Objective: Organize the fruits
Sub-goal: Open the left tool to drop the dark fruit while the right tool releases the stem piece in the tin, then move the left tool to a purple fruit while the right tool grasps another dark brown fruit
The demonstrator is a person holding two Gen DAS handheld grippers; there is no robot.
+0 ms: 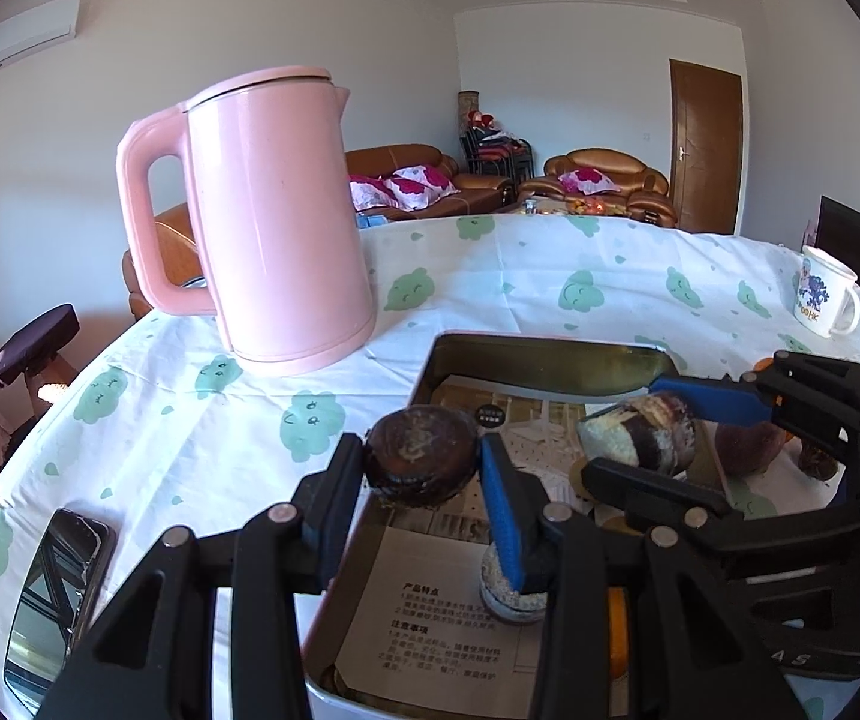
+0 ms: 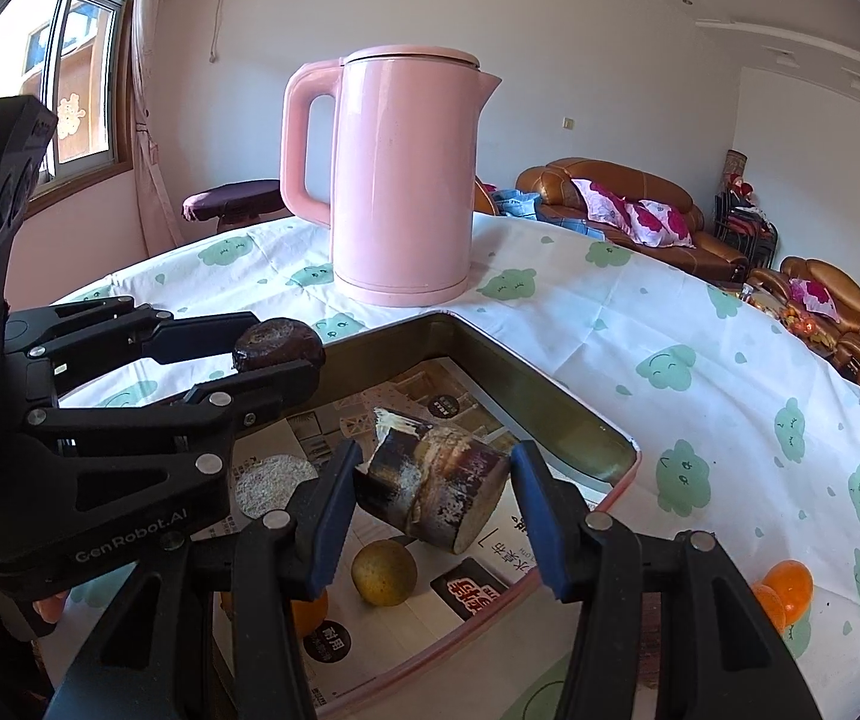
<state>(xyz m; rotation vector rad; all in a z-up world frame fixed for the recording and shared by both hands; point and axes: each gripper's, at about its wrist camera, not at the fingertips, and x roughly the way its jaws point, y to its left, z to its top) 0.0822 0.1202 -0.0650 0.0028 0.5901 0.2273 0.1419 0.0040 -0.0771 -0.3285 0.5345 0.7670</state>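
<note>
Glassy black, a phone (image 1: pixel 61 594) lies at the tabletop's left edge in the left wrist view, on a white cloth (image 1: pixel 202 438) printed with green clouds. Behind it a pink kettle (image 1: pixel 262 216) stands upright near the far edge, just beyond the tray's far corner. The left gripper (image 1: pixel 421 459) is clamped on a dark, round-ended cane stub (image 1: pixel 421 456), held above the left rim of the tray (image 1: pixel 550 341) (a shallow metal one lined with printed paper). Under its blue pad, a pale-topped cane piece (image 1: pixel 511 591) stands on the lining. Further right the right gripper (image 2: pixel 433 483) pinches a longer cane chunk (image 2: pixel 436 480), dark-skinned with pale cut ends, tilted above the tray's middle; both pads press its sides. In the right wrist view a yellow-green fruit (image 2: pixel 383 573) sits on the lining below that chunk, with an orange (image 2: pixel 313 612) just left of it, partly hidden by a finger. Right of the tray, on the cloth, lie orange pieces (image 2: pixel 781 591), and a white printed mug (image 1: pixel 823 294) stands near the right edge
</note>
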